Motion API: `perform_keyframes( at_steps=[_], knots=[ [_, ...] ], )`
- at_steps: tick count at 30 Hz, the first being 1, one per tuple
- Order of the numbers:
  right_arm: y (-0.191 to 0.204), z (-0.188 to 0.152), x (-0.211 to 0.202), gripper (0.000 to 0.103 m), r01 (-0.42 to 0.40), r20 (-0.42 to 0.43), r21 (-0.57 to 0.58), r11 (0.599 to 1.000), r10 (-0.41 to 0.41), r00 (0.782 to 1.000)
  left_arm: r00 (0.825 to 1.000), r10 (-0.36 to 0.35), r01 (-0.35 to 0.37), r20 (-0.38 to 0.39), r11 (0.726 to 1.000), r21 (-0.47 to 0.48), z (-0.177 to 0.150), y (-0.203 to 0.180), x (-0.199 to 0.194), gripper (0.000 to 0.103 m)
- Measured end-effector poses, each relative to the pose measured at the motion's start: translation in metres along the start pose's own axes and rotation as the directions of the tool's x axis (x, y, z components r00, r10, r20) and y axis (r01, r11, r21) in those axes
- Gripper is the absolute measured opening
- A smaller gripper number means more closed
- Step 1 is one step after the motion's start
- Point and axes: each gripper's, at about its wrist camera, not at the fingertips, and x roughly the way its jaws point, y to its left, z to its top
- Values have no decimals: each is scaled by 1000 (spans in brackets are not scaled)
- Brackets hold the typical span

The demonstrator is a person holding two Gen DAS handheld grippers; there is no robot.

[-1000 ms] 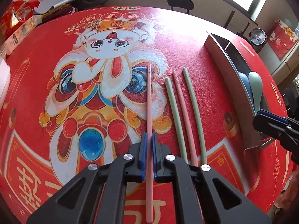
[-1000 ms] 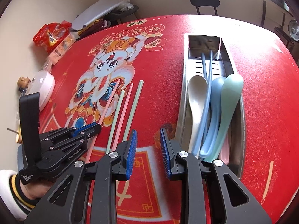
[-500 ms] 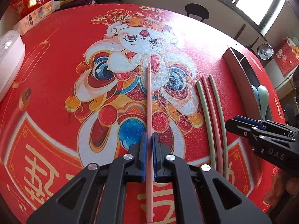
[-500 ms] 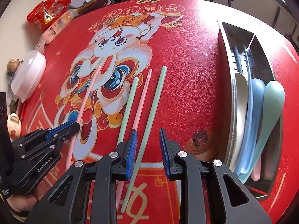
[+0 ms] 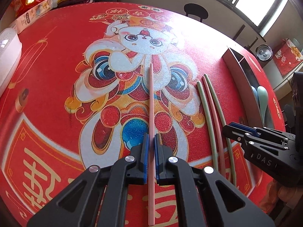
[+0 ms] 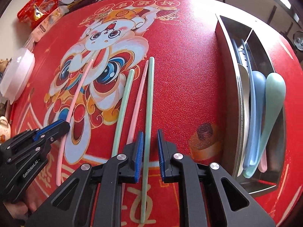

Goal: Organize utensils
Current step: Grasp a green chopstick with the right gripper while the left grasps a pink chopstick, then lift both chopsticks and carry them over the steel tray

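Now pick-up step: my left gripper [image 5: 151, 141] clamps pink chopstick [image 5: 151, 102]; right gripper [image 6: 149, 141] closing, not yet pinching green chopstick [image 6: 148, 113], left of metal caddy [image 6: 223, 43]. Next: pinch, lift, carry into caddy.

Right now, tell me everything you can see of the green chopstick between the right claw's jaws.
The green chopstick is a long, thin, pale mint stick, plastic-looking and matte, blunt at the far tip. It lies flat on the red mat, rightmost of three side by side, next to a pink chopstick. The right claw straddles its near part; its jaws have been closing, with a gap still showing on each side.
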Motion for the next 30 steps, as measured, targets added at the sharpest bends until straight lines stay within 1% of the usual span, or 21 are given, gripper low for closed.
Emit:
perform_keyframes(
  at_steps=[4, 8, 14, 15, 21, 28, 30],
  knots=[
    [0, -4, -1, 11, 14, 1, 10, 1000, -14, 1000, 1000, -5, 5, 1, 1000, -7, -4, 4, -3, 6],
    [3, -6, -1, 11, 37, 7, -18, 999, -37, 999, 1000, -15, 15, -1, 1000, -11, -7, 8, -6, 6],
    [4, -4, -1, 8, 37, 13, -23, 999, -37, 999, 1000, -11, 11, 2, 1000, -3, -11, 10, -8, 7],
    [5, -4, 0, 6, 37, 14, -26, 999, -37, 999, 1000, -11, 11, 1, 1000, -2, -10, 10, -8, 7],
    [8, -5, 0, 6, 50, 36, -39, 998, -48, 998, 1000, -31, 31, 3, 1000, -4, -11, 13, -8, 8],
    [5, -9, -2, 6, 26, 63, -55, 998, -22, 998, 999, -44, 43, 13, 999, 13, -13, 15, -8, 8],
    [5, -9, -2, 6, 26, 64, -51, 998, -23, 998, 999, -37, 36, 12, 999, 18, -13, 14, -9, 8]
  ],
)
